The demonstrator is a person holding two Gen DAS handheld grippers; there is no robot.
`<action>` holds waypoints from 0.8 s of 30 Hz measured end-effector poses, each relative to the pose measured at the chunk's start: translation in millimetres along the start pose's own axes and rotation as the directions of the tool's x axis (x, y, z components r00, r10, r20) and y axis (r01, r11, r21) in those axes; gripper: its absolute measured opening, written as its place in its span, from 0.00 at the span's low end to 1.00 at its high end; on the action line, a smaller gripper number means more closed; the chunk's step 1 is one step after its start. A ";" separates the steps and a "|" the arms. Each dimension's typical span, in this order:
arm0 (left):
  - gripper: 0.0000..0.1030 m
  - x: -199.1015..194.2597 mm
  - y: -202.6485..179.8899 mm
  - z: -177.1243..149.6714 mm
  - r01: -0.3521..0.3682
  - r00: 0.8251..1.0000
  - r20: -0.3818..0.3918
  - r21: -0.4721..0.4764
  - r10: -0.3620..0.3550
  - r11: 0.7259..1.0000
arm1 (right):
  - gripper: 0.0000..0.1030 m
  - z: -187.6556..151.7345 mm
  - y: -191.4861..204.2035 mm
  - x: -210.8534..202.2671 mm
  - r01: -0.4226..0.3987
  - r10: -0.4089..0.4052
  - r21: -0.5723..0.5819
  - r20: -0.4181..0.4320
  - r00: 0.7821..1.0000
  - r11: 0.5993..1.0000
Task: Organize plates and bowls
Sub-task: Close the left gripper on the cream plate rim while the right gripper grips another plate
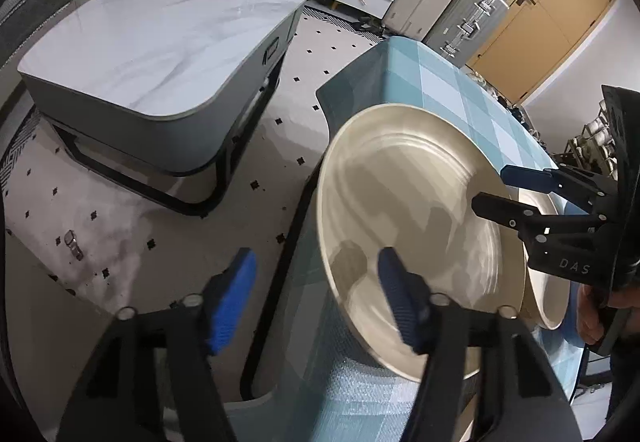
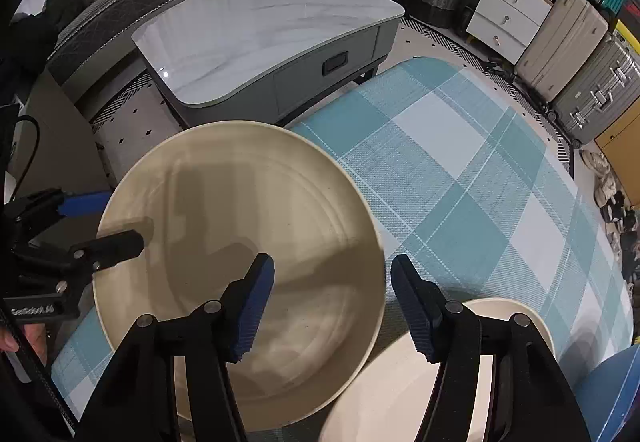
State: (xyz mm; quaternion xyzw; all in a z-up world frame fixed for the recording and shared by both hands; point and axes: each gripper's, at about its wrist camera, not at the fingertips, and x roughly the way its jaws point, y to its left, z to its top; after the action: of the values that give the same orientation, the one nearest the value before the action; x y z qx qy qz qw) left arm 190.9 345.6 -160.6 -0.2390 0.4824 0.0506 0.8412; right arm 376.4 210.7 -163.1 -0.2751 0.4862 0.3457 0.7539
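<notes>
- The large beige plate point(image 2: 240, 266) lies on the checked surface point(image 2: 460, 169), holding nothing.
- A smaller bowl point(image 2: 384, 394) sits beside it, also holding nothing.
- Left claw point(image 1: 316, 302) and right claw point(image 2: 332, 306) both stand apart, gripping nothing.

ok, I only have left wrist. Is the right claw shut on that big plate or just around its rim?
Observer: Just around it. The right wrist view shows the right claw open, one finger over the big plate, the other over the tablecloth.
Operator: The dish behind the plate?
Observer: A smaller cream dish, next to the big plate, below the right claw's outer finger.
Operator: My own claw?
Observer: From there, the left claw straddles the opposite rim, jaws apart.
</notes>
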 end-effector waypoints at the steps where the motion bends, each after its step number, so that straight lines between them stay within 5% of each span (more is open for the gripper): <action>1: 0.51 0.4 0.1 -0.4 0.005 1.000 0.000 -0.004 -0.005 1.000 | 0.59 -0.5 1.4 0.0 0.009 -0.009 -0.007 0.001 1.000 1.000; 7: 0.30 0.7 2.3 -2.3 0.021 1.000 -0.004 -0.018 -0.021 1.000 | 0.45 -1.8 0.5 0.1 0.048 -0.048 -0.018 -0.011 0.999 0.999; 15: 0.30 -0.9 1.7 -7.5 0.025 1.000 -0.007 -0.004 -0.025 1.000 | 0.28 -5.0 2.3 -4.6 0.088 -0.088 -0.042 -0.005 0.996 0.995; 24: 0.30 -8.8 11.0 -13.2 -0.002 1.000 -0.007 -0.013 0.002 1.000 | 0.27 -3.1 3.2 -8.5 0.011 -0.011 -0.017 -0.001 1.000 1.000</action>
State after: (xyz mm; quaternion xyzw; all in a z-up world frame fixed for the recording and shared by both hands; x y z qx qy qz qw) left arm 172.4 350.7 -162.7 -0.2443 0.4853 0.0538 0.8378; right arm 369.7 208.2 -156.6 -0.2843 0.4822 0.3453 0.7533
